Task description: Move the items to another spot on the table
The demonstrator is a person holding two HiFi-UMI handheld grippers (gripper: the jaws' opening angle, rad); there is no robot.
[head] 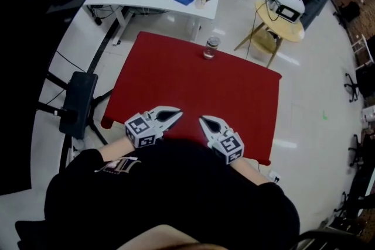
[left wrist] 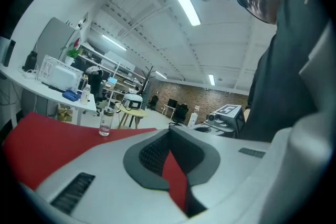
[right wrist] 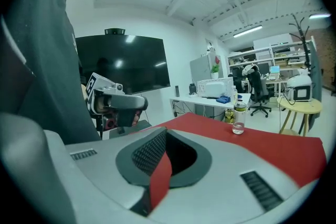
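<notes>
Both tools are clenched with nothing in them. The right tool [head: 204,122] has its tips pressed together, and all you see through the hollow behind them is a sliver of red desk. The left tool [head: 174,115] looks the same in its own view: tips meeting, no item between them. They sit side by side at the near edge of the desk [head: 176,79], close to the person's body and angled in toward each other.

The only thing on the red top is a small clear jar [head: 211,47] with a lid and what looks like a bit of liquid at the bottom. It stands upright near the far edge, well apart from both tools.

So I'd say this is the very start, and the reach hasn't begun. For the next move, one tool needs to open up, travel across the desk, and come in level around the jar's body. I'd keep it upright while carrying it, and squeeze gently, since it looks like glass.
</notes>
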